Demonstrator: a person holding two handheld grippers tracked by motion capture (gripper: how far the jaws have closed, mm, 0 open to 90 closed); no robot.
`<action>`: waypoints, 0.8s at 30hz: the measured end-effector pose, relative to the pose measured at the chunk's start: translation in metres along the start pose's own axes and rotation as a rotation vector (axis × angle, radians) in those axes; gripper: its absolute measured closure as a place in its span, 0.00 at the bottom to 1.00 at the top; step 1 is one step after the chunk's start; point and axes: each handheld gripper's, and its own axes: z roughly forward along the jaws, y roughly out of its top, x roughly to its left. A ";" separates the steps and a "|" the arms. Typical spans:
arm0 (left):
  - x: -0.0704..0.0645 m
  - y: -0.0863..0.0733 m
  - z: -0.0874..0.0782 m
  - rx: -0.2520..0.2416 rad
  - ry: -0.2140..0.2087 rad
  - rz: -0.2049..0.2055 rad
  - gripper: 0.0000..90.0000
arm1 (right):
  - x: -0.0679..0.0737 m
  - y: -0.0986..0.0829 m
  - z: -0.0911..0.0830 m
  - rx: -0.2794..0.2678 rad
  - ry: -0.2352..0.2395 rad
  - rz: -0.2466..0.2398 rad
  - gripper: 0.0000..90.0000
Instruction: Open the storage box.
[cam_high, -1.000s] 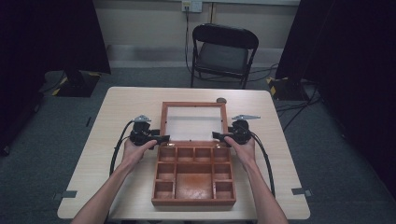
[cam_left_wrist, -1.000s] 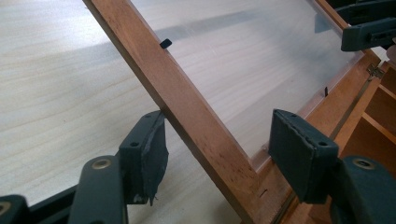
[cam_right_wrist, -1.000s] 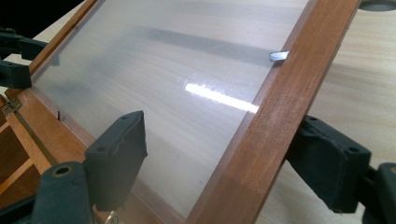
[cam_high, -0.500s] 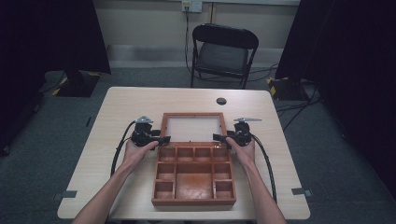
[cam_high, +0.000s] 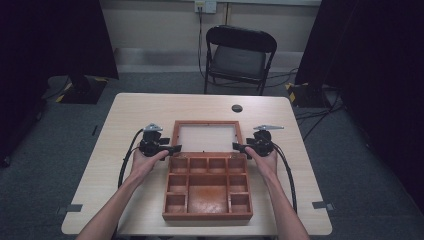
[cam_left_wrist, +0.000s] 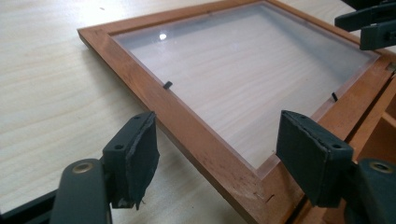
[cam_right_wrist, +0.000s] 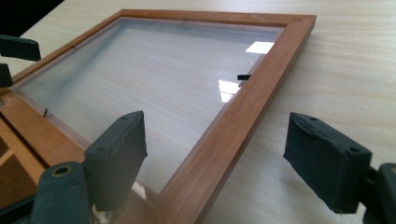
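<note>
One wooden box (cam_high: 207, 187) sits at the near-middle of the tabletop (cam_high: 125, 120), open, with small compartments along three sides and a big one in the centre, all bare. Its lid (cam_high: 205, 137) lies flat behind it toward the far edge: reddish-brown frame around a clear pane, table grain showing through, small black clips on the inner rim. We see the lid joined to the box along its near side.

Left gripper (cam_high: 172, 149) is at the lid's near-left corner, jaws spread, straddling the frame rail without touching it. Right gripper (cam_high: 239, 147) mirrors that at the near-right corner, also released, rail between the jaws.

We note a small dark round disc (cam_high: 237, 108) near the far edge, well apart from the lid. Cables trail from both grippers toward the near edge.

Tabletop is pale wood laminate. Beyond it a black folding chair (cam_high: 239, 55), grey carpet, dark curtains on both sides, floor cables.
</note>
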 end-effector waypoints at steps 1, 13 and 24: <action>0.000 0.000 0.000 0.000 0.000 0.000 0.32 | 0.000 0.000 0.000 0.000 0.000 0.000 0.23; -0.003 -0.007 -0.028 0.032 0.039 0.026 0.29 | 0.010 0.004 -0.040 -0.002 -0.025 -0.042 0.18; 0.002 -0.024 -0.067 0.042 0.111 0.069 0.26 | 0.021 -0.022 -0.089 -0.003 -0.037 -0.073 0.16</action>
